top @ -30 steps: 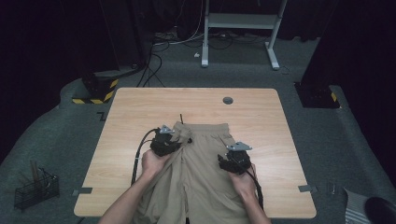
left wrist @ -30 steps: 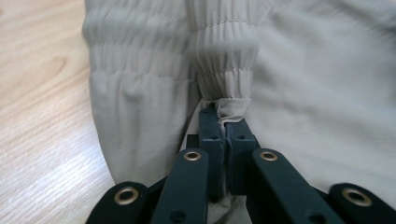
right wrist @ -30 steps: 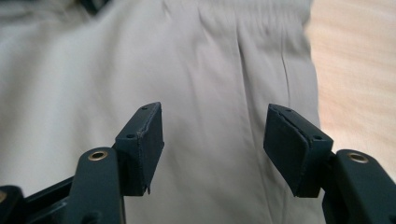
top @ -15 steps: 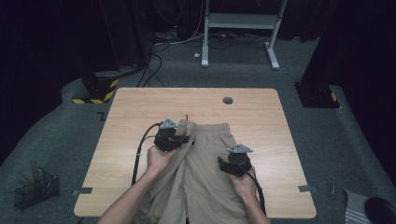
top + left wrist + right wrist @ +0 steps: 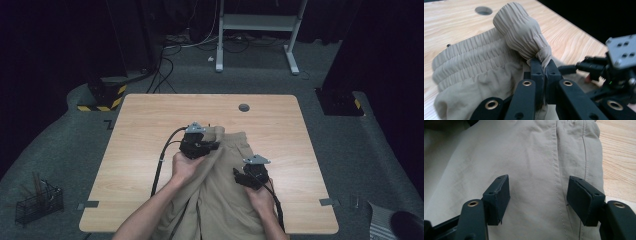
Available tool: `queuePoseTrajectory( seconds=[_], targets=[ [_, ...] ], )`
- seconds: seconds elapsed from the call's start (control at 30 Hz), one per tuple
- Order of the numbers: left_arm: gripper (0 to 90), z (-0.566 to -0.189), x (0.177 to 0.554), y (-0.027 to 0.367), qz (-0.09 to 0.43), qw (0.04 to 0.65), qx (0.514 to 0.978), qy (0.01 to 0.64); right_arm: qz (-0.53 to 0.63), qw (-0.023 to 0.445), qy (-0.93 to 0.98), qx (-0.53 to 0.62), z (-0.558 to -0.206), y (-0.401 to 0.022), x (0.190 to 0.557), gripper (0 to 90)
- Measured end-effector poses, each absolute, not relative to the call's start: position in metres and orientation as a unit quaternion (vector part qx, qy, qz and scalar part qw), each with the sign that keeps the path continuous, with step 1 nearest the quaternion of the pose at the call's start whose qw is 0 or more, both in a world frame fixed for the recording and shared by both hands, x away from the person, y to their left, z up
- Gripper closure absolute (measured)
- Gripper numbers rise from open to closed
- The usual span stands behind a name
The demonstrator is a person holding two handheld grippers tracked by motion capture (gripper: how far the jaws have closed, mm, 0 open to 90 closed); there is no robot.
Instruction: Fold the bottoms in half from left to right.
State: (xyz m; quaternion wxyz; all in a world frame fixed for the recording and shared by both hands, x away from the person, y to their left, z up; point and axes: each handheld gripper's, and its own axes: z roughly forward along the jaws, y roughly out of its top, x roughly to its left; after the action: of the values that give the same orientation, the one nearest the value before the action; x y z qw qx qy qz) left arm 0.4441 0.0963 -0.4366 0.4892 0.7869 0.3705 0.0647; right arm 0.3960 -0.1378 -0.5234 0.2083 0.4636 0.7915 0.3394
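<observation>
- Overhead, high view: beige pleated-waist fabric shorts lie on the light wooden tabletop, long axis running from the person's edge toward the far side, waistband farthest. Left gripper sits at the waistband's left corner; right gripper rests mid-garment, nearer the person. Left is therefore the nearer one to the waistband, the part any fold would carry.
- Left gripper view: jaws fully closed on a bunched corner of elastic waistband, which rises ahead of the pads, lifted off the wood. The overhead camera does not resolve this pinch.
- Right gripper view: jaws spread wide, holding nothing, flat cloth and a stitched seam between and beneath them; whether they touch it I cannot tell.
</observation>
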Motion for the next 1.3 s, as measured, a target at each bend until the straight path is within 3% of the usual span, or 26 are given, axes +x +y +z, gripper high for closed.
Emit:
queuePoseTrajectory(
  seconds=[0.23,0.4,0.63,0.7,0.73,0.83,1.07,1.3],
  targets=[
    [87.8,-0.443,0.449,0.078,0.051,0.486,0.79,0.371,0.339,0.211,0.792,0.462,-0.523,-0.137,0.396,34.5],
    [87.5,-0.457,0.453,0.064,0.075,0.453,0.811,0.364,0.339,0.21,0.791,0.464,-0.523,-0.138,0.396,34.3],
    [85.1,-0.484,0.462,0.054,0.064,0.418,0.825,0.377,0.339,0.208,0.791,0.464,-0.523,-0.138,0.396,34.3],
    [78.5,-0.485,0.46,0.054,0.06,0.422,0.822,0.378,0.339,0.208,0.792,0.463,-0.523,-0.138,0.396,34.3],
    [69.8,-0.484,0.457,0.054,0.06,0.423,0.822,0.376,0.34,0.206,0.791,0.465,-0.523,-0.138,0.397,34.3],
    [56.3,-0.48,0.452,0.058,0.069,0.418,0.827,0.371,0.34,0.208,0.792,0.464,-0.523,-0.138,0.396,34.3],
    [43.4,-0.472,0.424,0.082,0.072,0.401,0.83,0.381,0.339,0.208,0.792,0.463,-0.523,-0.138,0.396,34.3],
    [39.5,-0.488,0.399,0.095,0.087,0.371,0.838,0.39,0.34,0.205,0.791,0.465,-0.523,-0.139,0.397,34.3]
  ],
)
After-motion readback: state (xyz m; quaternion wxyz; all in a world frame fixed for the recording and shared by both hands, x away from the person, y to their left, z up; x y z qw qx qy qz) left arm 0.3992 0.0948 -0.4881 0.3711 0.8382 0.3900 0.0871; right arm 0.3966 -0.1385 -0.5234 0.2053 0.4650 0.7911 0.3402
